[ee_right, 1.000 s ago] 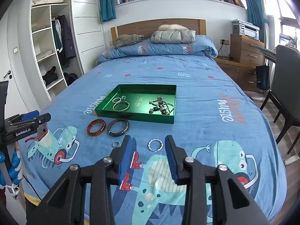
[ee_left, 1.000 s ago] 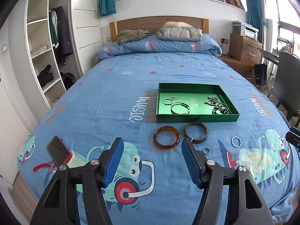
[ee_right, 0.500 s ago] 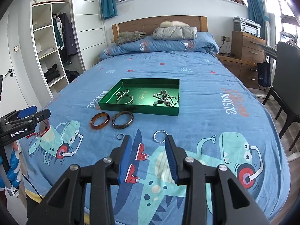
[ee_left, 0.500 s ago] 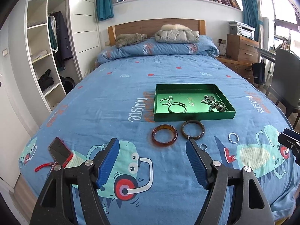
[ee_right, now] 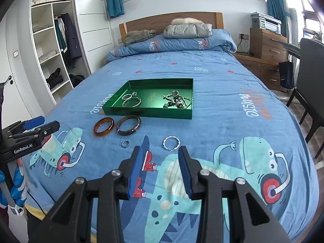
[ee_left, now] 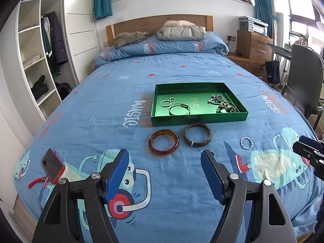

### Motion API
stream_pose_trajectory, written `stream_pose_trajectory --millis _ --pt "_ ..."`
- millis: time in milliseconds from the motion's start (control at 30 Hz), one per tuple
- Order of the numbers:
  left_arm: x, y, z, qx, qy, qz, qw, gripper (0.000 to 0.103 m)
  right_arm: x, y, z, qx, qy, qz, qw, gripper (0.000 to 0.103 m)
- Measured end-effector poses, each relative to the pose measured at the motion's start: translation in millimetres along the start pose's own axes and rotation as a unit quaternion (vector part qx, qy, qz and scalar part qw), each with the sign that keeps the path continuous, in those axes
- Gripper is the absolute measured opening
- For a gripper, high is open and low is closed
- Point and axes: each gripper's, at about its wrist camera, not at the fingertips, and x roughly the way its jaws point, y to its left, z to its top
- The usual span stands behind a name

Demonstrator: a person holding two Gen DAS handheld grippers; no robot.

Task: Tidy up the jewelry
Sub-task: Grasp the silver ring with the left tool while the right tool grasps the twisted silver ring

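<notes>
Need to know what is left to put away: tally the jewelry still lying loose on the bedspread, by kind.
Chunky bangles: 2, the amber bangle and the dark brown bangle
Twisted silver bracelet: 1
Small silver ring: 1
Total: 4, all outside the green tray

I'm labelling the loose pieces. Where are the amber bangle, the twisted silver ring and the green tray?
amber bangle (ee_left: 164, 144), left wrist view, near rim.
twisted silver ring (ee_right: 171, 143), right wrist view, on its band.
green tray (ee_left: 199, 118), left wrist view, front wall.
</notes>
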Motion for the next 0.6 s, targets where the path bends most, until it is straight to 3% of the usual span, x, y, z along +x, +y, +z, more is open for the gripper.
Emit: stream_pose_trajectory --millis 433,600 --pt "53.5 -24.2 -6.3 0.021 0.026 -0.042 0.9985 0.072 46.4 -11.1 -13.4 -0.009 0.029 0.025 0.999 0.035" --pt "80.1 -39.1 -17.6 0.039 0.043 -0.076 0.9954 0.07 73.2 -17.5 -20.2 -0.018 0.05 0.035 0.998 0.036"
